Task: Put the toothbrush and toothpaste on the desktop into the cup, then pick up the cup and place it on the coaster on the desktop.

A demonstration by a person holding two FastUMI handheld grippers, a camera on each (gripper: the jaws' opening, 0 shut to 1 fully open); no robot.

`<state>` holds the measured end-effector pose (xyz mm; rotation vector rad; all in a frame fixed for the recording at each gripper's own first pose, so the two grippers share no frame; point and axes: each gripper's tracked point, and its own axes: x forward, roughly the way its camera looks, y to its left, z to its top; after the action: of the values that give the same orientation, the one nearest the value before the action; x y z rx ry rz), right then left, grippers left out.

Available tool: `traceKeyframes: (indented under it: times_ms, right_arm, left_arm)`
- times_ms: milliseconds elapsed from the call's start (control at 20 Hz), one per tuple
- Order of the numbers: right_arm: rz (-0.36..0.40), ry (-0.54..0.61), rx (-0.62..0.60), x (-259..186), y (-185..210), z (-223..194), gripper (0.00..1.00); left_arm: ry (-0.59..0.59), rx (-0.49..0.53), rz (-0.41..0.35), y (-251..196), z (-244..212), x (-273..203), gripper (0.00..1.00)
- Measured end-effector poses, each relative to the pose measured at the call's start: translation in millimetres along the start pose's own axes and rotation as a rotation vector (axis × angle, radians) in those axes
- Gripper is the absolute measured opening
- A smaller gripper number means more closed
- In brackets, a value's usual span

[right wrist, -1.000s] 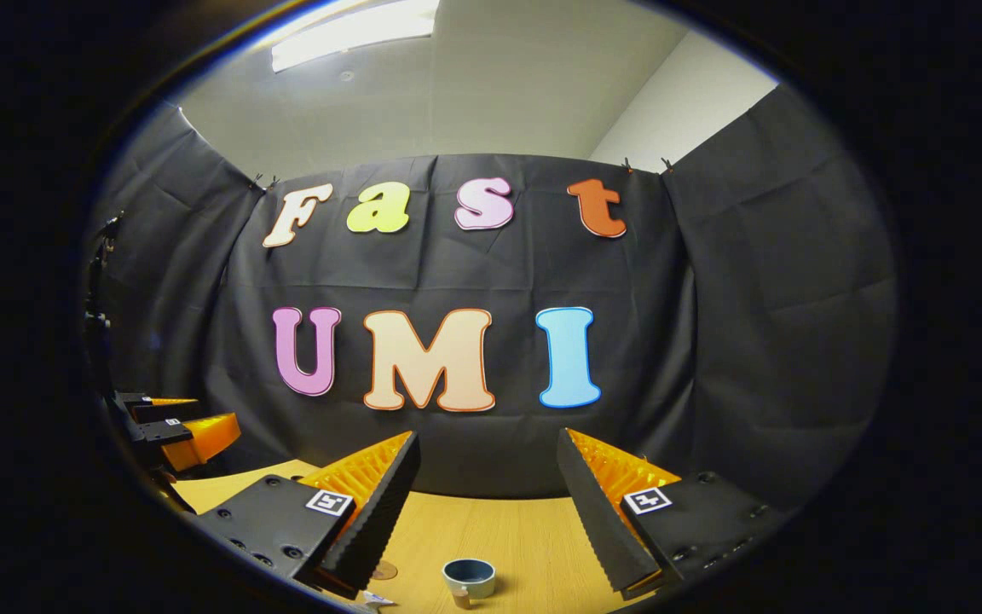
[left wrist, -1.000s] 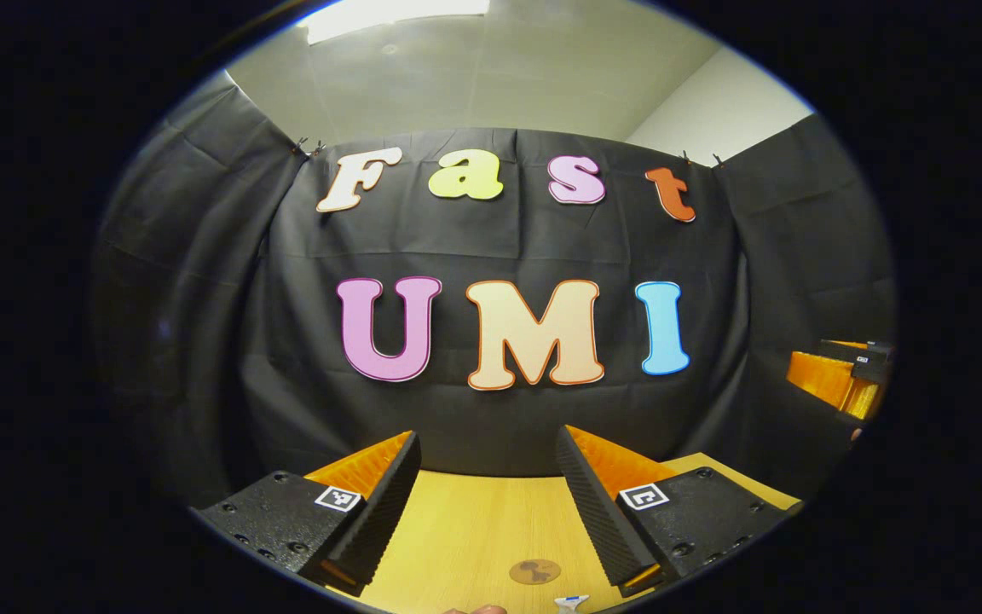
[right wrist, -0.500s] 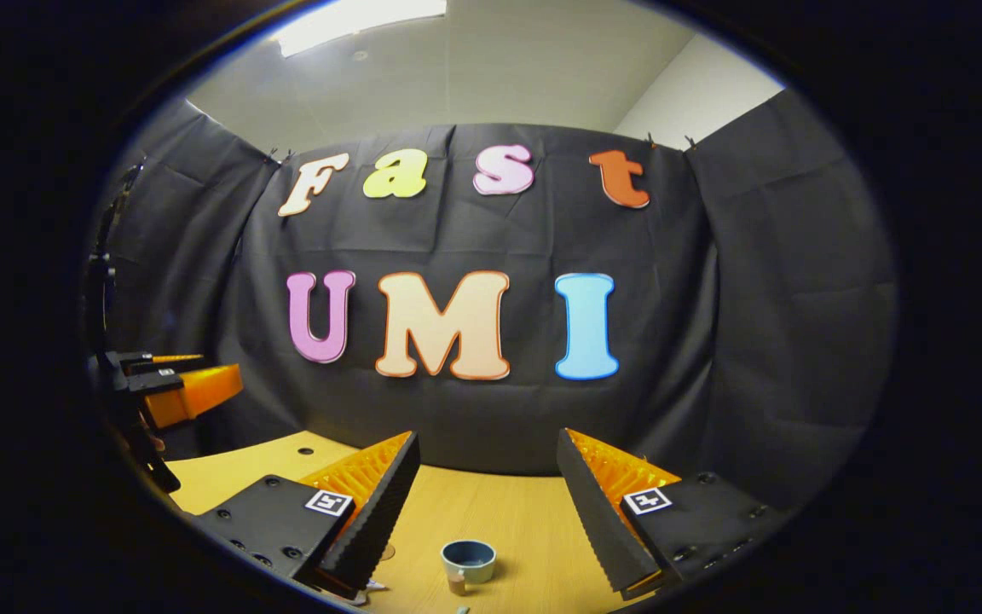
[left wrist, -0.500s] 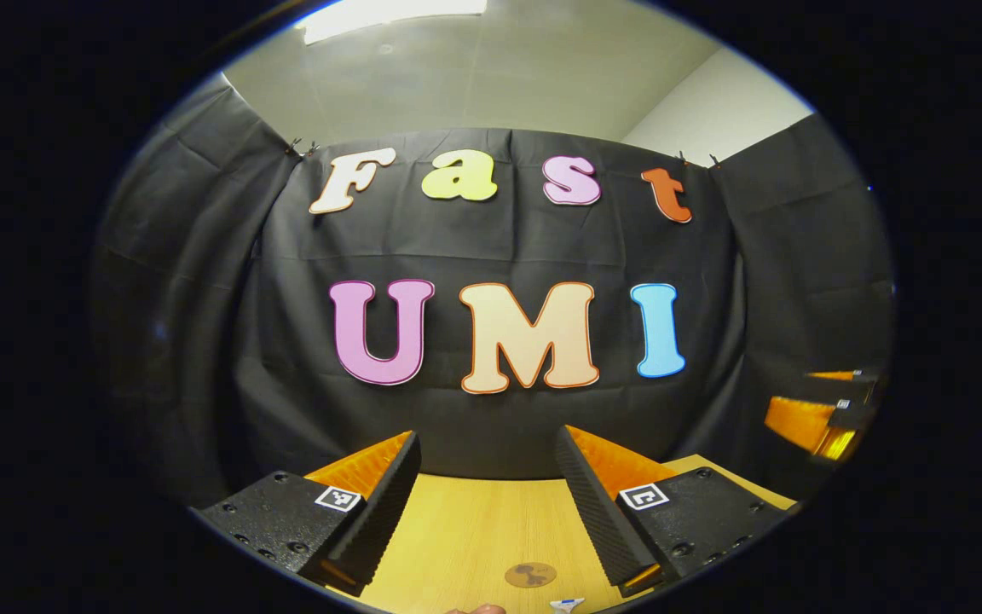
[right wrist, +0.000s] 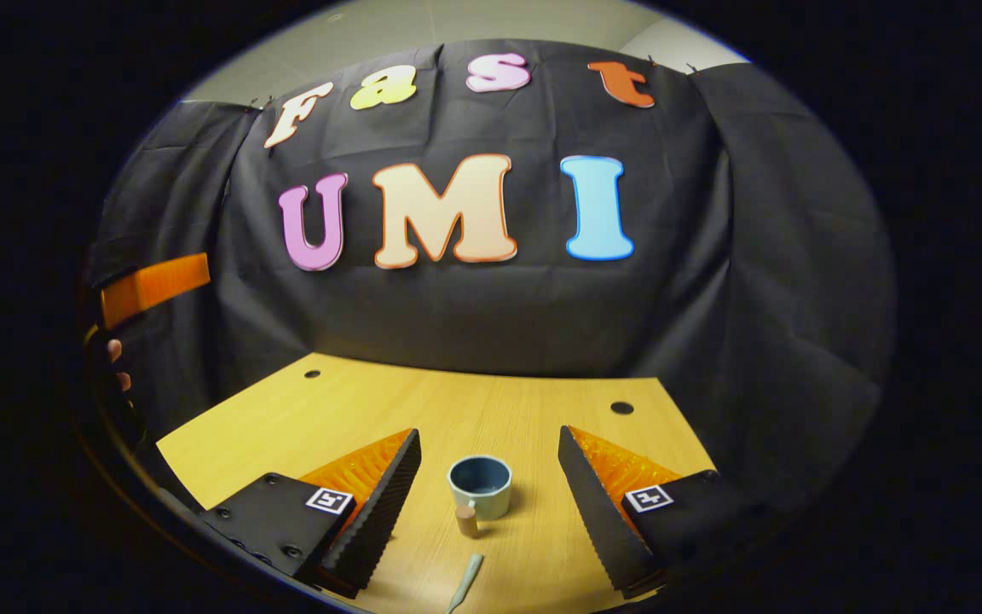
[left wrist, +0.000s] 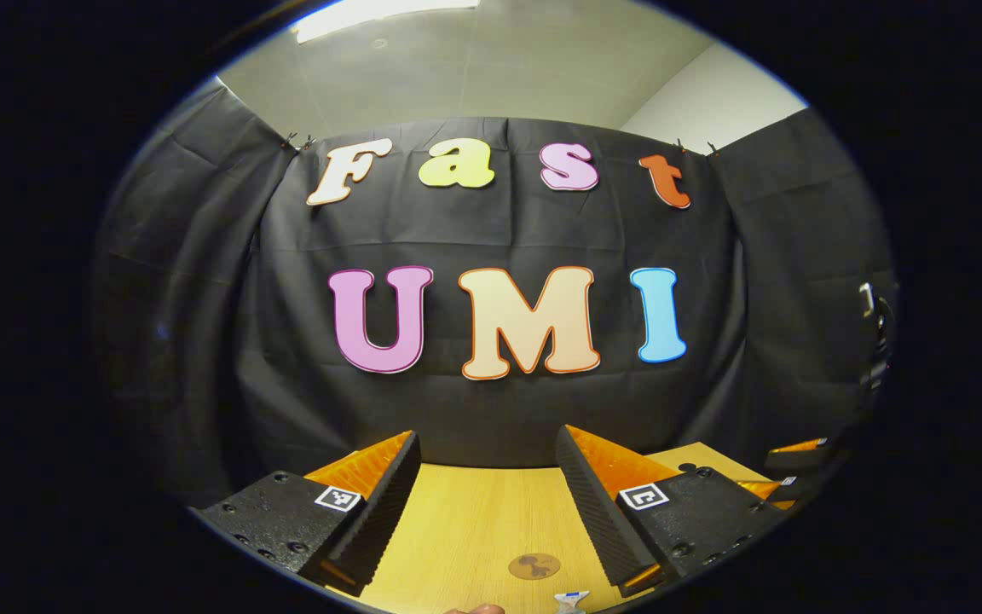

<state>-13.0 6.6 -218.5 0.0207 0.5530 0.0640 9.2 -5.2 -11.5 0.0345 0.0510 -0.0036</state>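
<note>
Peeking past the bottom edge, a slim stick, perhaps the toothbrush (right wrist: 465, 582), is cut off. My right gripper (right wrist: 488, 490), fingers spread, frames the cup (right wrist: 480, 486); my left gripper (left wrist: 488, 495) gapes above the coaster (left wrist: 534, 565).

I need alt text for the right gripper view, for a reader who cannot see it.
The open right gripper hangs above a wooden desk, an empty cup between its fingers. A small cork-like piece and a pale toothbrush end lie nearer the camera.

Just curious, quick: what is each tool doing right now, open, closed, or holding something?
Left tool: open, holding nothing.
Right tool: open, holding nothing.
</note>
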Motion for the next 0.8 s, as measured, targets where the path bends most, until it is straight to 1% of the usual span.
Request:
traceKeyframes:
  times_ms: [150, 250, 400, 600, 800]
  right_arm:
    - [0.010, 0.079, 0.006, 8, 2, -32, 1.00]
    - [0.001, 0.132, -0.006, 14, 1, -54, 0.99]
    - [0.013, 0.224, 0.014, 22, 6, -85, 1.00]
    - [0.026, 0.388, 0.018, 29, 12, -138, 1.00]
    - [0.020, 0.514, 0.004, 30, 13, -178, 0.98]
  left_arm:
    - [0.006, 0.003, 0.020, 7, -4, -1, 0.94]
    - [0.013, 0.011, 0.031, 12, -7, -3, 0.93]
    - [0.031, 0.002, 0.048, 18, -13, -6, 0.94]
    - [0.056, 0.006, 0.066, 24, -21, -10, 0.94]
    - [0.065, 0.014, 0.084, 31, -24, -15, 0.94]
